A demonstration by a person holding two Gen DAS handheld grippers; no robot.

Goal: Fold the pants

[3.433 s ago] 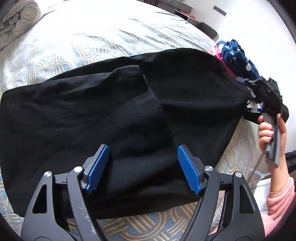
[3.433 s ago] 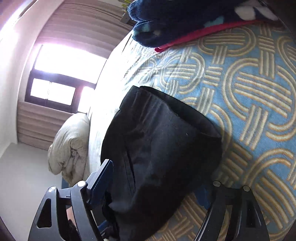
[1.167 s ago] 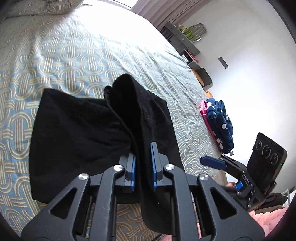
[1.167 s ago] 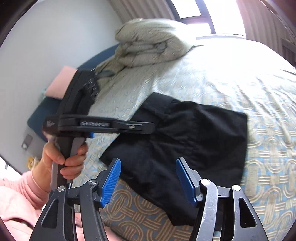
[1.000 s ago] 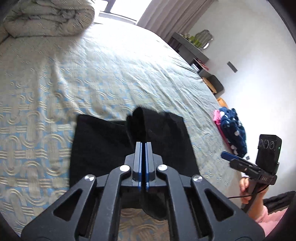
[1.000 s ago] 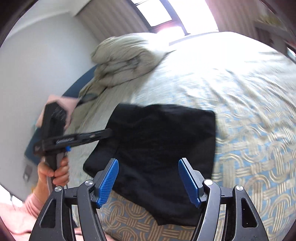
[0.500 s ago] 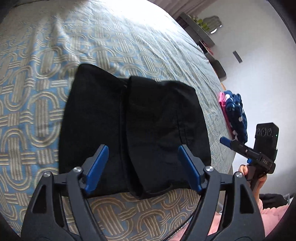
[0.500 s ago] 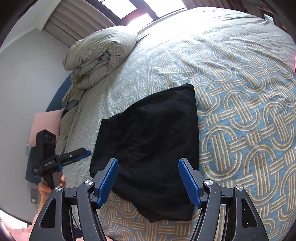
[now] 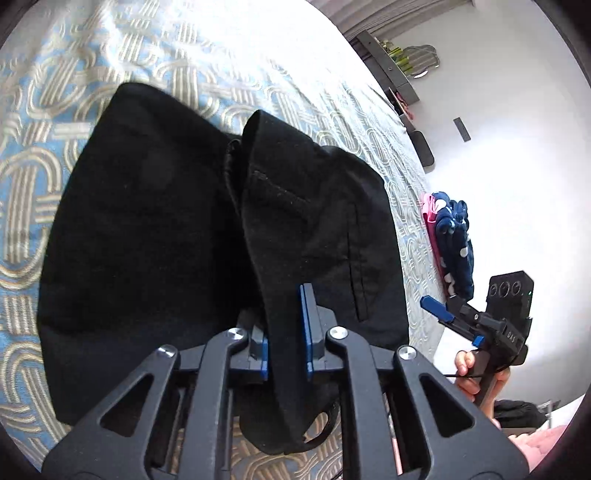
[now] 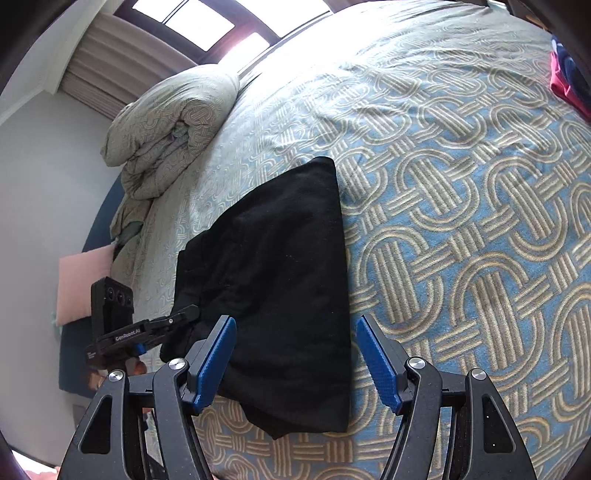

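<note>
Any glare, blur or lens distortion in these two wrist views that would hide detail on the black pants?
Left wrist view: far bedspread blown out white; black pants nearly featureless, a seam visible. Right wrist view: window overexposed, pants sharp but flat black. Both: strong fisheye curving, dark corners.

wrist views downward, close (sharing pants [image 9: 155, 236])

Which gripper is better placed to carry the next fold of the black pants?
Left. The left gripper has just closed on a raised ridge of the black pants; the right gripper hangs open above them, holding nothing.
</note>
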